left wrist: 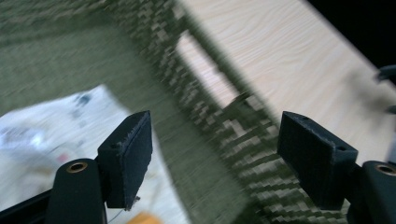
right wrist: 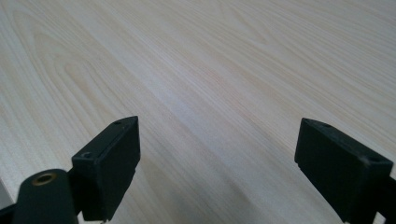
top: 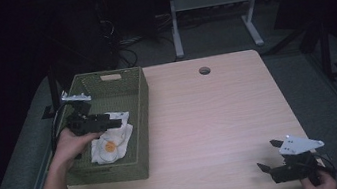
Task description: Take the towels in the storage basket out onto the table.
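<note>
Right gripper (top: 269, 156) jaws apart, left gripper (top: 119, 120) likewise – basket (left wrist: 219, 121) blurred.

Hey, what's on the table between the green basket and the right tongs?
Nothing: in the high view, only bare wood of the table lies between the green basket and the right tongs.

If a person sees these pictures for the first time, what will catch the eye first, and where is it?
First, the green woven basket at the table's left side, with a white packet bearing an orange spot inside. The left tool hangs open over that packet. The right tool, also open, is at the bare wooden table's near right corner.
</note>
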Demonstrator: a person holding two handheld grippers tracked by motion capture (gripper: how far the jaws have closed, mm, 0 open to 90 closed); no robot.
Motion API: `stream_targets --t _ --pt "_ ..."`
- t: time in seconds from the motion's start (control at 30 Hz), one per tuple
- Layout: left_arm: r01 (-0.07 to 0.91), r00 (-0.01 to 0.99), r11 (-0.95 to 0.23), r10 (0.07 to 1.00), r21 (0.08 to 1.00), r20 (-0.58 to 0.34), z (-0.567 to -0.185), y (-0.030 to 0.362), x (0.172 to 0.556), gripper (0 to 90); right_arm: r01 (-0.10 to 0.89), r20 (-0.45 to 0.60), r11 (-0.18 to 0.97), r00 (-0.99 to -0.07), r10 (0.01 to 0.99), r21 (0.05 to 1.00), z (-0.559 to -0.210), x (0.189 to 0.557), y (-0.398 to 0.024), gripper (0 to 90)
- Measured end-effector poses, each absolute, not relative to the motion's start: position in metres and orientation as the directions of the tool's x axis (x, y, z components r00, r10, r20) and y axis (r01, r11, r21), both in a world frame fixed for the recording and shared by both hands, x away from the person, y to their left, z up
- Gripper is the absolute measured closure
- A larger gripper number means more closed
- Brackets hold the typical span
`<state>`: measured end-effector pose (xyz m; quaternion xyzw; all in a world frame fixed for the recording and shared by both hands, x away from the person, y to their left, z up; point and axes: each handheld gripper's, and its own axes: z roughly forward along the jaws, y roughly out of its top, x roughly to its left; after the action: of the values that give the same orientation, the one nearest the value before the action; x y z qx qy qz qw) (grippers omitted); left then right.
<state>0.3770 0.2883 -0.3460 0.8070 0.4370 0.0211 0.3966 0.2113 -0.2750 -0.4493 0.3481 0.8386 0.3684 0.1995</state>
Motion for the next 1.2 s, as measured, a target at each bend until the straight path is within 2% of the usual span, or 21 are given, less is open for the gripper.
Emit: stream_targets --t 0.17,0.4,0.6,1.1,1.2 --pt "0.74 0.551 -0.323 0.795 0.59 -0.255 -0.356 0.291 0.381 28.7 0.437 -0.075 0.481 -0.676 0.733 0.76 -0.448 0.21 -0.274 13.9" --pt "0.821 0.458 -0.356 0.877 0.447 -0.142 -0.372 0.286 0.391 31.2 0.425 -0.087 0.493 -0.685 0.724 0.759 -0.448 0.21 -0.274 13.9" --pt "0.856 0.415 -0.342 0.901 0.387 -0.122 -0.382 0.281 0.398 27.5 0.428 -0.08 0.482 -0.679 0.73 0.765 -0.448 0.209 -0.275 13.9" --pt "0.912 0.352 -0.354 0.935 0.206 0.048 -0.418 0.263 0.415 23.4 0.425 -0.081 0.486 -0.684 0.725 0.764 -0.447 0.209 -0.275 13.9" --pt "0.912 0.358 -0.361 0.932 0.194 0.049 -0.421 0.259 0.417 23.6 0.43 -0.072 0.477 -0.681 0.729 0.767 -0.447 0.208 -0.275 13.9"
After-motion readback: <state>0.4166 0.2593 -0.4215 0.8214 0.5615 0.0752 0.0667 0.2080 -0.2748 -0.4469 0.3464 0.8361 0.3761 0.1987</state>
